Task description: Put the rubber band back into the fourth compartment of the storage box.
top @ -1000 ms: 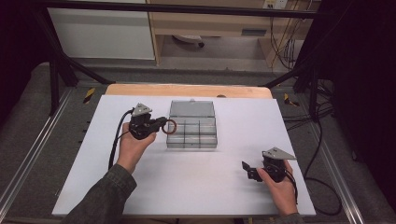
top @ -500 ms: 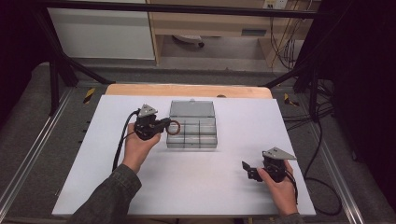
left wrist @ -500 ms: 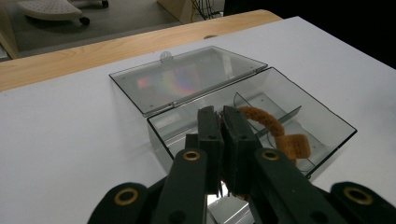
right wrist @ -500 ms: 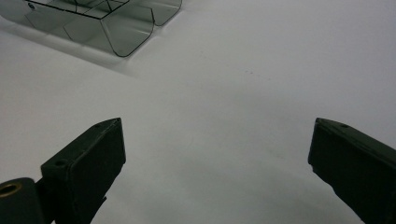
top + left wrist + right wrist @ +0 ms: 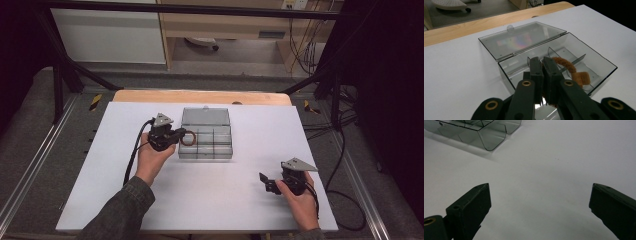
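A clear plastic compartment box (image 5: pixel 206 140) stands open mid-table, its lid (image 5: pixel 521 40) laid flat behind it. My left gripper (image 5: pixel 176 137) is shut on a brown fuzzy ring (image 5: pixel 189 138), which hangs over the box's left compartments. In the left gripper view the jaws are pressed together on the ring (image 5: pixel 571 68), which curves out to their right above the box (image 5: pixel 599 61). My right gripper (image 5: pixel 268 182) rests low near the table's front right, open, with only bare white tabletop between its jaws (image 5: pixel 539 205). The box's corner (image 5: pixel 489 137) lies ahead of it.
The white tabletop (image 5: pixel 210 195) has a wooden strip (image 5: pixel 200 96) along its far edge. Metal rails run down both sides. Cables (image 5: pixel 345 150) hang off the right side. A white cabinet (image 5: pixel 110 35) and a shelf unit stand behind the table.
My left gripper has carried the brown ring a little to the right, from the box's left edge to over its left compartments. The right gripper has stayed put.
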`<state>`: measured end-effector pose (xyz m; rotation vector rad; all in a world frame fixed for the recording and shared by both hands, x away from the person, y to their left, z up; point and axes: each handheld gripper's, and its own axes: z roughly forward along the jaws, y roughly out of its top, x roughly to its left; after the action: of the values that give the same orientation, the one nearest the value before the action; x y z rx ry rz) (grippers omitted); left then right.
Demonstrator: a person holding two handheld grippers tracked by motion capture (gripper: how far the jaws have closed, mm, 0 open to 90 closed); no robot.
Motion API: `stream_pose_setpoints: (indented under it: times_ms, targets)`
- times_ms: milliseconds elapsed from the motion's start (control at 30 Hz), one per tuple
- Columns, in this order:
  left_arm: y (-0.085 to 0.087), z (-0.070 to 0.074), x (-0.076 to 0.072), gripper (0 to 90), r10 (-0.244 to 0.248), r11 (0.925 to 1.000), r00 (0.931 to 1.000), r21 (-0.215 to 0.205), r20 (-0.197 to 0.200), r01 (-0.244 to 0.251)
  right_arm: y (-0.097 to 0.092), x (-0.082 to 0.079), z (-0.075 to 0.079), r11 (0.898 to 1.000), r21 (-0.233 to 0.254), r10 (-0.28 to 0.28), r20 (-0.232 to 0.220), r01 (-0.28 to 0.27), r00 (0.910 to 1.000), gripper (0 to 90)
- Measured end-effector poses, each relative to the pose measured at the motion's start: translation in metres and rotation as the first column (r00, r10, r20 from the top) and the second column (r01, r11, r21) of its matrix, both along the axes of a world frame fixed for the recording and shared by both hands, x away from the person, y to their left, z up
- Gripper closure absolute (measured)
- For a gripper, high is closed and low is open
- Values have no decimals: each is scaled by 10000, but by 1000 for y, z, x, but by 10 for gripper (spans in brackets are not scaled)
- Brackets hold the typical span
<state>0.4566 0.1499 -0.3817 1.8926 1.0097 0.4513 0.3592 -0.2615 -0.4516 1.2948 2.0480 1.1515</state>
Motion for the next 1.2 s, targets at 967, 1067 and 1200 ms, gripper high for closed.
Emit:
stream_pose_setpoints:
  times_ms: [967, 1067, 1200]
  targets:
    - [-3, -15, 6, 862, 189, 9995, 9996, 237, -224, -184, 0, 0, 1, 10000, 42, 9, -1, -9, 10000, 43]
    - [-3, -16, 7, 863, 202, 9993, 9995, 328, -230, -195, 0, 0, 1, 10000, 32, 12, 18, -12, 10000, 43]
    - [-3, -17, 8, 862, 246, 9992, 9994, 311, -239, -239, 0, 0, 1, 10000, 46, 14, 7, -14, 10000, 43]
